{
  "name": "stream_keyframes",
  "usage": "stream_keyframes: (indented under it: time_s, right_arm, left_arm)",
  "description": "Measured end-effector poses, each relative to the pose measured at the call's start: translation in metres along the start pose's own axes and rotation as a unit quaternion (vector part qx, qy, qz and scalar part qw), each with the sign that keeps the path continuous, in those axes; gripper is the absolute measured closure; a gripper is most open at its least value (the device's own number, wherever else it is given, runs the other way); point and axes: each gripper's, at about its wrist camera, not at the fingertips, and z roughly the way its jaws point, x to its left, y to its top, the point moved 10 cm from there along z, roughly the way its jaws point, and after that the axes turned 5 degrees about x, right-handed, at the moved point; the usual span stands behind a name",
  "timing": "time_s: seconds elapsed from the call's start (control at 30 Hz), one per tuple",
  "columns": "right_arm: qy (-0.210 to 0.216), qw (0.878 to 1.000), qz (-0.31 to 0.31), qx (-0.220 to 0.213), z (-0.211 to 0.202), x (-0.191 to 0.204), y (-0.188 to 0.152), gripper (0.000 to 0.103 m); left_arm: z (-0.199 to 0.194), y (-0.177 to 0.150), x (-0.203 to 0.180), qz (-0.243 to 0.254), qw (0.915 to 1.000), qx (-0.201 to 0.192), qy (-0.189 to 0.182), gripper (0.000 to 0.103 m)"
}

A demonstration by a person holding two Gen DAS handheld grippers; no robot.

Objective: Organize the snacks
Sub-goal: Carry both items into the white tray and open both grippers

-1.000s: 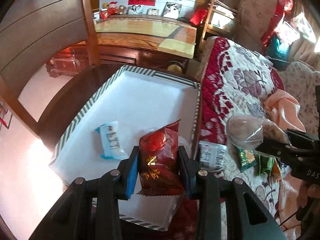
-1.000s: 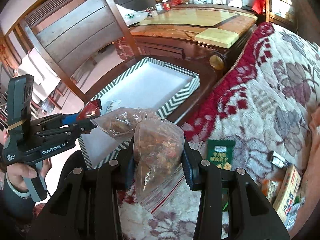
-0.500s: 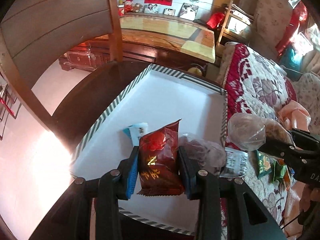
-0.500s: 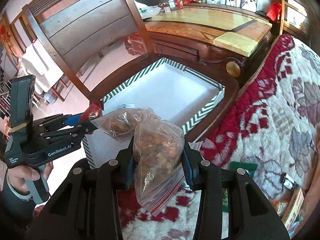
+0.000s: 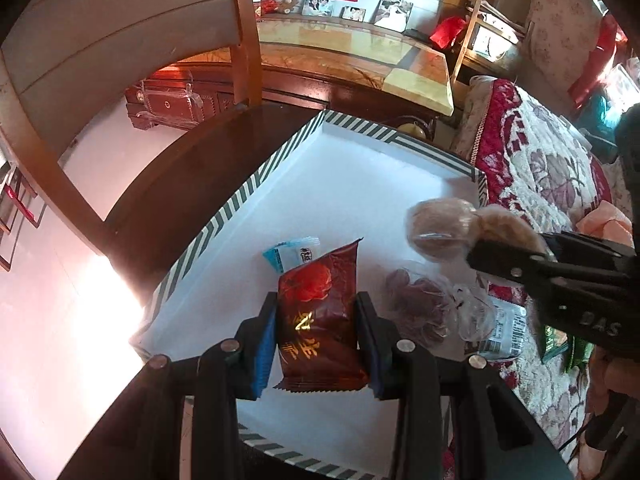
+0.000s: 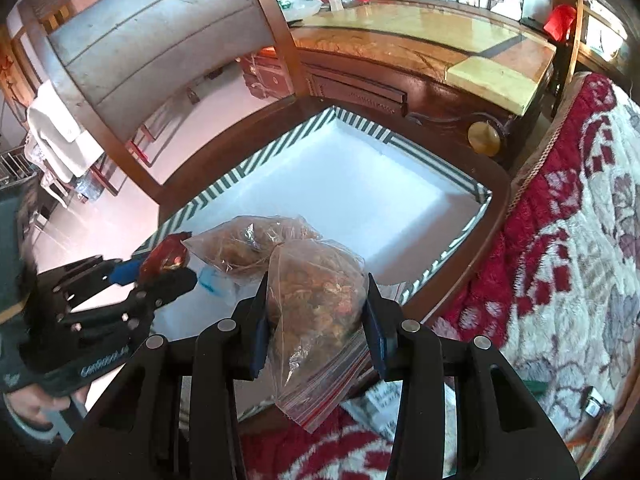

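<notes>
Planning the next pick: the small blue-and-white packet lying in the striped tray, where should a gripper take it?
Grip the small blue-and-white packet across its narrow width, coming straight down from above. It lies flat on the striped tray's white floor, so its edges offer the only purchase. The red foil packet in the left gripper hides its near end.

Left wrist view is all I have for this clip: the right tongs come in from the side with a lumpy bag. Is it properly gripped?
Observer: Yes. The right wrist view shows the right tongs shut on a clear zip bag of brown snack pieces, pinched across its middle.
Operator: Where is the zip end?
Observer: It hangs below the fingers, with a red-striped seal, near the striped tray's near rim.
Operator: Anything about my left tongs from that side?
Observer: The left tongs grip the red packet, and a bare hand holds their handle.
</notes>
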Motion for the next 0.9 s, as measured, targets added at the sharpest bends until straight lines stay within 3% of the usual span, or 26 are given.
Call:
stream_keyframes:
  time_s: [0.43,0.53,0.67,0.73,0.8,0.9]
  right_arm:
    - [-0.005,1.000,0.007,0.020,0.036,-0.002,0.001,0.063]
    - [-0.004,1.000,0.003,0.026,0.040,0.001,-0.003,0.061]
    - [0.000,1.000,-0.003,0.031,0.037,0.007,-0.009,0.050]
    - [0.007,1.000,-0.002,0.029,0.031,0.009,-0.012,0.045]
    - [0.011,1.000,0.002,0.025,0.023,0.008,-0.014,0.045]
    - [0.012,1.000,0.005,0.015,0.010,0.007,-0.017,0.045]
  left_arm:
    - [0.014,0.001,0.000,-0.002,0.9999,0.006,0.016,0.064]
    - [0.015,0.001,0.002,-0.008,0.9998,0.008,0.018,0.063]
    - [0.015,-0.001,0.008,-0.018,0.9994,0.011,0.026,0.062]
    - [0.012,-0.001,0.012,-0.028,0.9993,0.009,0.024,0.053]
    - [0.008,-0.001,0.015,-0.036,0.9991,0.004,0.020,0.037]
    - [-0.001,0.000,0.015,-0.040,0.9990,-0.006,0.019,0.032]
